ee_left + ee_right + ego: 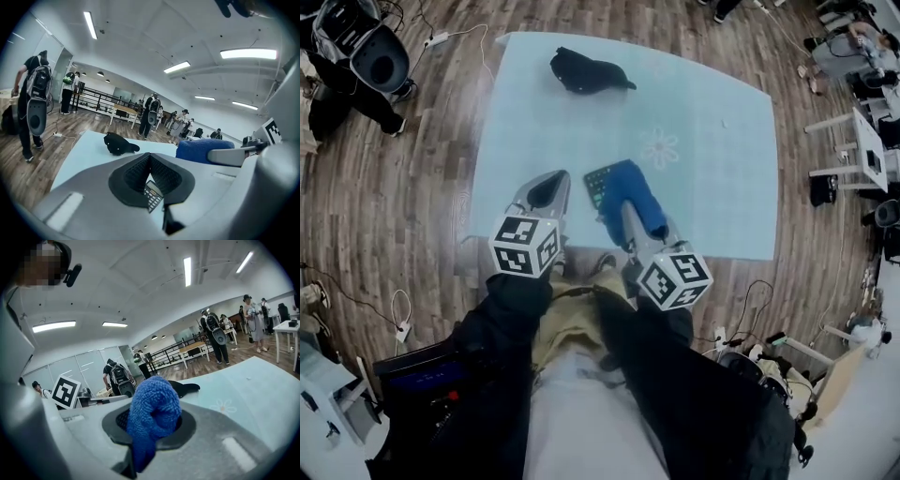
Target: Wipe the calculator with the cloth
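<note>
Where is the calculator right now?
In the head view, the calculator lies toward the table's near edge, partly under the blue cloth, just right of the left gripper.

The cloth (154,413) is blue, fuzzy terry. The table (722,169) has a smooth, matt, pale-blue cover, and the floor (384,206) is wood plank. The left gripper (150,157) is smooth grey plastic with black ribbed pads (133,174). The calculator (596,183) looks like dark plastic.
</note>
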### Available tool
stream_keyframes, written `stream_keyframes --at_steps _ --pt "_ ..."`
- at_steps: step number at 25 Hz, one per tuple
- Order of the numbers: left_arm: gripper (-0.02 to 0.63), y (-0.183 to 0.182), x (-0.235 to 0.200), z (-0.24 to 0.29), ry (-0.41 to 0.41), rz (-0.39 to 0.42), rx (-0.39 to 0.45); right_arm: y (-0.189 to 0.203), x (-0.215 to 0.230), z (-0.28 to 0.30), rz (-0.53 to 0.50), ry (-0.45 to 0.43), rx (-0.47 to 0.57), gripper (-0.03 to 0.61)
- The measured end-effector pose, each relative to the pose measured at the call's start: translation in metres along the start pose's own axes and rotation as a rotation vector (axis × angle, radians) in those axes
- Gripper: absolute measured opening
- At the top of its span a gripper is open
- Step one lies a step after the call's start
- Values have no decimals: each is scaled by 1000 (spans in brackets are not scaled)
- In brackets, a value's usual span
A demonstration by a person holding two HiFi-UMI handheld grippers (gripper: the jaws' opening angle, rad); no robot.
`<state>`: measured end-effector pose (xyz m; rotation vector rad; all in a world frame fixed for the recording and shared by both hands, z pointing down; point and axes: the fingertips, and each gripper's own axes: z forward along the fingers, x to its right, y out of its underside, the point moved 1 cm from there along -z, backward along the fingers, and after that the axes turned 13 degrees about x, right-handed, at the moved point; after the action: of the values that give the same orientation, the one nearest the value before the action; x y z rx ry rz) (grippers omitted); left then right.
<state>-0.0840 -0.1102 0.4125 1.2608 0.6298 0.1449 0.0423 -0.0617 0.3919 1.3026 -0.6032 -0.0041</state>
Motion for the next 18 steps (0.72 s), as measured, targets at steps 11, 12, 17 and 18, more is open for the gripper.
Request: stream_keyframes --at_steps 11,12,17,18 --pt "2 85 -18 11 -162 -31 -163 33 72 18 0 -32 -116 51" --pt "2 95 -17 14 -170 -37 -181 39 81 18 1 -25 -132 51" --pt "2 144 -21 26 -197 -74 -278 80 114 22 -13 -9 -249 51" --pt "2 152 -23 28 -200 -80 -295 88 117 24 -17 -10 -269 51"
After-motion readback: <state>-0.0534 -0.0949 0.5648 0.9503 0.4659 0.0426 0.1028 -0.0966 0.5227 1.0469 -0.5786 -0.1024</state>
